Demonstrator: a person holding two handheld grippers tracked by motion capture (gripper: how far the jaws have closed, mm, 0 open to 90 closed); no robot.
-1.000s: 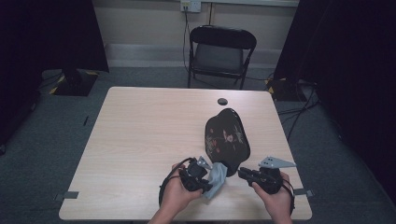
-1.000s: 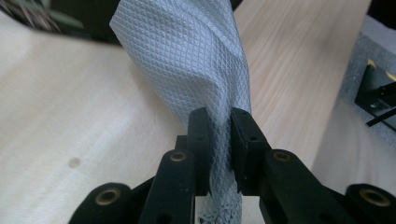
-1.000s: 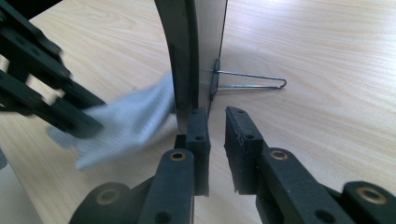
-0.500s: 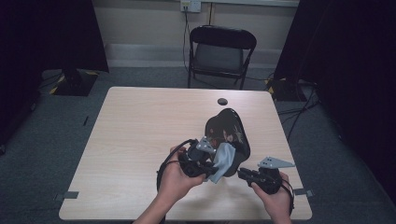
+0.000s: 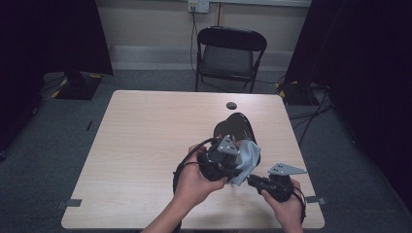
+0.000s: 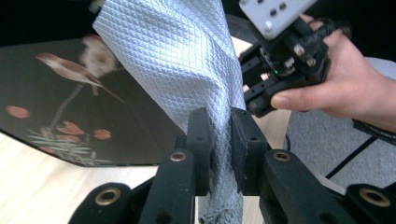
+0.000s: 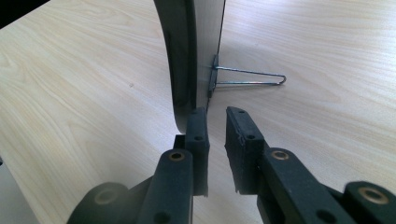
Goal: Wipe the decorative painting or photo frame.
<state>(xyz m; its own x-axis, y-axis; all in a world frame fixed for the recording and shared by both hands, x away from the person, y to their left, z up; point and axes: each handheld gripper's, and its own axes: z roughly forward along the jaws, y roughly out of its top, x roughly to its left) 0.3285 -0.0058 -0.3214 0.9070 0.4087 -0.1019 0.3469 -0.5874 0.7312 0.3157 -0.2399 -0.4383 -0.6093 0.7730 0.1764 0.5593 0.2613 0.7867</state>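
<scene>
We take the work in hand to be wiping the glossy black oval plaque point(image 5: 238, 131) painted with birds and red flowers, which stands on its edge on the pale wooden table point(image 5: 145, 145), propped from behind by a thin wire stand point(image 7: 247, 77). Our left gripper point(image 6: 223, 135) is clamped tight on the grey diamond-weave cloth point(image 6: 177, 60), which hangs against the plaque's painted face; our right gripper point(image 7: 216, 123), closed down to a narrow gap with nothing between its jaws, sits at the plaque's near lower edge. To wipe well, we should press lightly and stroke along the face while the right gripper braces that edge, since the wire stand could fold or slide. Compared with a second ago, the left gripper and cloth have risen from the table beside the plaque's near end onto its face; the right has not moved.
</scene>
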